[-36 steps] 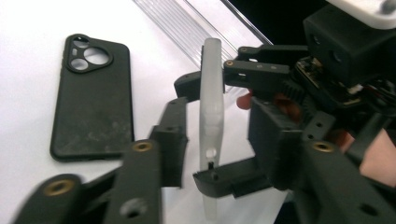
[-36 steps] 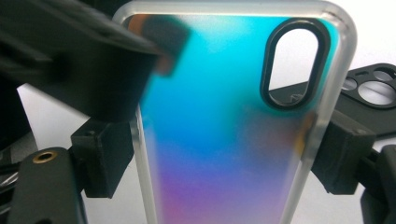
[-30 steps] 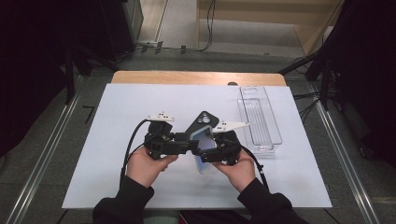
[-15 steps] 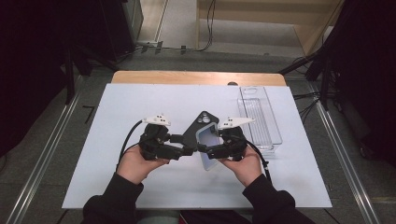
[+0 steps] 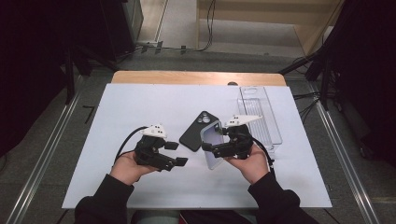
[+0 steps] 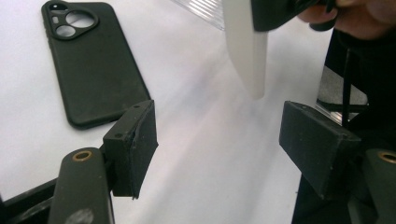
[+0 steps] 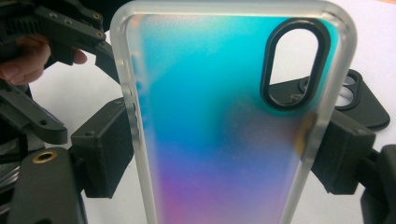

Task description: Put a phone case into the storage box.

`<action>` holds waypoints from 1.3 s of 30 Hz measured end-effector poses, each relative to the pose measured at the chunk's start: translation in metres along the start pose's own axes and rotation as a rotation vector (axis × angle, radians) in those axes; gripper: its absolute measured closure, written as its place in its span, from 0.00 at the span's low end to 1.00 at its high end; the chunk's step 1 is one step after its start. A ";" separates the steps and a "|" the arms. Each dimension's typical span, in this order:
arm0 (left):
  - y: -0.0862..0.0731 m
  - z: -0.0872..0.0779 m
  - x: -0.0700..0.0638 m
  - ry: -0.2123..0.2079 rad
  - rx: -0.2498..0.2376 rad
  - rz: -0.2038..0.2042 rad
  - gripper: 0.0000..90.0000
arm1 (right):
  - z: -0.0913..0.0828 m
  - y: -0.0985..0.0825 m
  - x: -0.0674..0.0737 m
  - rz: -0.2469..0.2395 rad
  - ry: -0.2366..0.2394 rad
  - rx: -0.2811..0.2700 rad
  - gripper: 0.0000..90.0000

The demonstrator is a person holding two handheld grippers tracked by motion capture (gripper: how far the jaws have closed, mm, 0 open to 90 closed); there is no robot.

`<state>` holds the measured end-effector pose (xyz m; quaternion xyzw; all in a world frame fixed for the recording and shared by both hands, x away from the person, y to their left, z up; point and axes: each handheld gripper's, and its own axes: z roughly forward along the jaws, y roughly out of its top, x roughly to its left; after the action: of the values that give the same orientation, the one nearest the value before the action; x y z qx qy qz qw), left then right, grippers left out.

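Gripping the translucent phone case (image 7: pixel 224 121) by its long edges, the right gripper (image 5: pixel 219 143) has a pad pressed on each side; we see its colours run from teal to purple, camera cutout up. We note it held tilted just above the white table (image 5: pixel 140 102), beside the black phone case (image 5: pixel 200 130) lying flat. The left gripper (image 5: pixel 176 154) stands apart to the left, jaws wide and just been opening, nothing between them. A clear tray (image 5: pixel 261 116) sits beyond the right hand.
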<state>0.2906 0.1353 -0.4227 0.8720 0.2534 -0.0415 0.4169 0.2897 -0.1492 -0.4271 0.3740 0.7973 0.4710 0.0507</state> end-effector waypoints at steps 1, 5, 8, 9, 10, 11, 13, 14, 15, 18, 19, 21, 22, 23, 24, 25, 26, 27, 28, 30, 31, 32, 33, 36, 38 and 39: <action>-0.002 0.000 0.001 0.000 0.003 -0.002 0.31 | 0.000 0.000 0.000 -0.001 0.000 0.001 0.18; -0.012 0.003 0.003 0.012 0.020 0.001 0.31 | -0.002 0.000 -0.001 0.001 -0.008 0.010 0.18; -0.016 0.003 0.005 0.021 0.018 0.006 0.31 | -0.003 0.000 -0.003 0.009 0.000 0.009 0.18; -0.017 0.003 0.005 0.030 0.015 0.004 0.31 | -0.004 0.000 -0.003 0.008 0.001 0.007 0.18; -0.019 0.002 0.006 0.044 0.007 -0.003 0.31 | -0.004 0.000 -0.004 0.009 0.002 0.005 0.18; -0.020 0.002 0.007 0.053 0.004 -0.011 0.31 | -0.005 0.000 -0.004 0.010 0.003 0.005 0.18; -0.023 0.000 0.011 0.038 -0.003 -0.034 0.31 | -0.006 0.000 -0.004 0.010 0.004 0.011 0.18; -0.024 0.000 0.011 0.039 -0.002 -0.037 0.31 | -0.006 0.000 -0.005 0.009 0.003 0.016 0.18; -0.026 0.000 0.012 0.038 -0.001 -0.034 0.31 | -0.006 0.000 -0.005 0.007 0.003 0.017 0.18; -0.032 -0.001 0.012 0.033 0.016 -0.028 0.31 | -0.008 0.000 -0.008 0.017 0.008 0.018 0.18; -0.032 -0.001 0.012 0.031 0.016 -0.027 0.31 | -0.009 0.000 -0.008 0.019 0.009 0.017 0.18; -0.036 -0.002 0.012 0.035 0.026 -0.024 0.31 | -0.010 0.000 -0.009 0.021 0.007 0.017 0.18; -0.038 -0.003 0.012 0.032 0.023 -0.029 0.31 | -0.011 0.000 -0.009 0.023 0.007 0.018 0.18; -0.039 -0.004 0.012 0.032 0.028 -0.032 0.31 | -0.011 0.000 -0.010 0.023 0.006 0.020 0.18; -0.040 -0.004 0.012 0.035 0.029 -0.032 0.31 | -0.012 0.000 -0.011 0.025 0.004 0.026 0.18; -0.042 -0.005 0.012 0.035 0.031 -0.032 0.31 | -0.012 0.000 -0.011 0.026 0.001 0.028 0.18; -0.043 -0.005 0.012 0.035 0.033 -0.035 0.31 | -0.013 0.000 -0.012 0.024 0.000 0.028 0.18; -0.044 -0.006 0.011 0.037 0.038 -0.036 0.31 | -0.014 0.001 -0.012 0.026 -0.001 0.029 0.18; -0.045 -0.006 0.011 0.037 0.037 -0.034 0.31 | -0.015 0.001 -0.012 0.029 -0.001 0.027 0.18; -0.047 -0.007 0.011 0.036 0.034 -0.039 0.31 | -0.017 0.001 -0.013 0.031 -0.001 0.025 0.18; -0.048 -0.008 0.011 0.038 0.035 -0.040 0.31 | -0.018 0.001 -0.014 0.028 -0.003 0.022 0.18; -0.049 -0.009 0.011 0.037 0.028 -0.046 0.31 | -0.019 0.002 -0.014 0.027 -0.003 0.023 0.18; -0.050 -0.010 0.010 0.041 0.032 -0.049 0.31 | -0.020 0.002 -0.015 0.029 -0.004 0.021 0.18; -0.052 -0.011 0.010 0.050 0.028 -0.053 0.31 | -0.023 0.002 -0.016 0.031 -0.007 0.018 0.18; -0.053 -0.013 0.008 0.063 0.012 -0.067 0.31 | -0.025 0.003 -0.018 0.030 -0.011 0.016 0.18; -0.053 -0.013 0.007 0.062 0.005 -0.073 0.31 | -0.026 0.003 -0.018 0.031 -0.013 0.016 0.18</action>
<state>0.2699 0.1758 -0.4539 0.8640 0.2977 -0.0302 0.4049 0.2928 -0.1786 -0.4151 0.3899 0.7947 0.4630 0.0455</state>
